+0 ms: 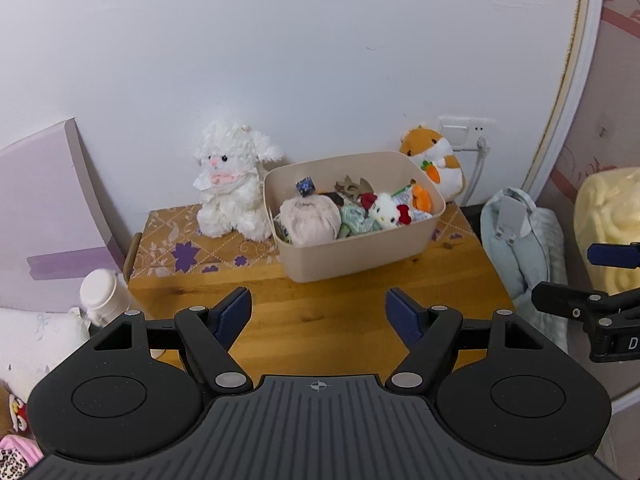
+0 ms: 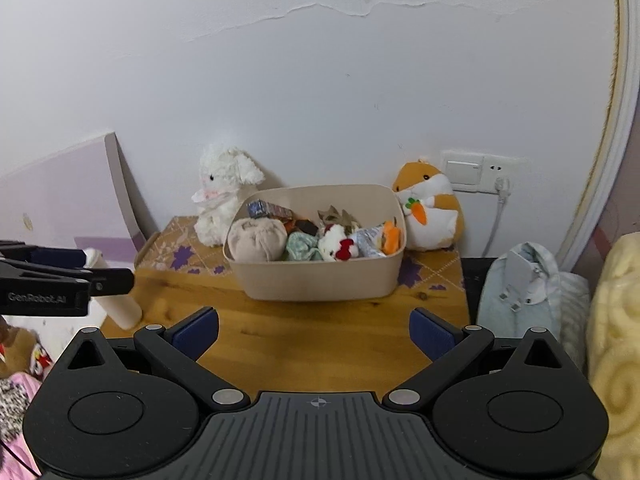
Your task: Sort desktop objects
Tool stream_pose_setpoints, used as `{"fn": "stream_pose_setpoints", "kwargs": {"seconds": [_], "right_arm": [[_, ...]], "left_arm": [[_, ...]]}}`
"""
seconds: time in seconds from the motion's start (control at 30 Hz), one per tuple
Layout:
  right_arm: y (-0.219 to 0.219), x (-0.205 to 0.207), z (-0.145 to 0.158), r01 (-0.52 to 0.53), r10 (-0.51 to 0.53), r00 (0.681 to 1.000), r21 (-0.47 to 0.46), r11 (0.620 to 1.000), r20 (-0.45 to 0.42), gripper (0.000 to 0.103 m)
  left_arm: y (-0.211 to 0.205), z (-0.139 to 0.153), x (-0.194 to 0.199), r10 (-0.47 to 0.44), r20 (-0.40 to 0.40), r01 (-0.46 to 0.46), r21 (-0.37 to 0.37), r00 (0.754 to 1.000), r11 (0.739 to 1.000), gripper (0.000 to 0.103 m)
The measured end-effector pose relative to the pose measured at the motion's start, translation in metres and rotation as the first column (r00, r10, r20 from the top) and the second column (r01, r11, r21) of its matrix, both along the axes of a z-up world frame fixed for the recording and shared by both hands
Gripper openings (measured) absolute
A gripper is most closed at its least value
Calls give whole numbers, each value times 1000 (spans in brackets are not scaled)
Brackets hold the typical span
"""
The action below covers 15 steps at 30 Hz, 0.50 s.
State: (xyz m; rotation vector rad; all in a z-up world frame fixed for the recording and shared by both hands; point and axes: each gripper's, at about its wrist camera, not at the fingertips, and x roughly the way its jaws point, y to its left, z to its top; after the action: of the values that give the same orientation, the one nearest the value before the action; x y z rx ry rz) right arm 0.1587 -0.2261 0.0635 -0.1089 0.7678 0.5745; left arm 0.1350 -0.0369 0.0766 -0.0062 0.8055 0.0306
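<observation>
**Jaws spread above the desk, bin at the back**

Both pairs of jaws are seen released, with nothing between them: the left gripper [image 1: 319,314] and the right gripper [image 2: 314,334] are held over the bare front part of the wooden desk [image 1: 320,304]. A beige bin [image 1: 360,248] is set toward the rear of the desk, filled with small things: a rolled pinkish cloth [image 1: 308,220], a white cat plush [image 1: 386,208] and wrappers. A white lamb plush [image 1: 232,184] is seated just beside the bin's left wall, on a patterned cloth [image 1: 180,248] laid over the desk's back strip. An orange hamster plush [image 1: 436,160] is propped behind the bin's right corner, near a wall socket [image 1: 472,134]. The white wall is marked by a cracked paint line high up. A lilac board [image 1: 48,208] is leaned at the left. A white bottle [image 1: 100,294] is stood off the desk's left edge; a pale blue bundle [image 1: 520,248] is crowded against the right edge. Open wood is left only in front of the bin.
</observation>
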Motion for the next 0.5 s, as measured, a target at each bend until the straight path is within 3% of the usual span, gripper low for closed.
{"fn": "stream_pose_setpoints", "kwargs": {"seconds": [0.1,0.33,0.5], "right_arm": [[-5,-16,2,-8,9,1000,16,1000,-30,103],[-8,-56,11,-15,15,1000,5,1000,-6,103],[-12,-81,16,-18,18,1000,-13,1000,-7,103]], "left_arm": [[3,1,-18,-4,-6,3,-19,1000,1000,75],[10,2,-58,-25,-31,22,-76,999,997,75],[13,4,-82,-39,-48,35,-68,998,997,75]]}}
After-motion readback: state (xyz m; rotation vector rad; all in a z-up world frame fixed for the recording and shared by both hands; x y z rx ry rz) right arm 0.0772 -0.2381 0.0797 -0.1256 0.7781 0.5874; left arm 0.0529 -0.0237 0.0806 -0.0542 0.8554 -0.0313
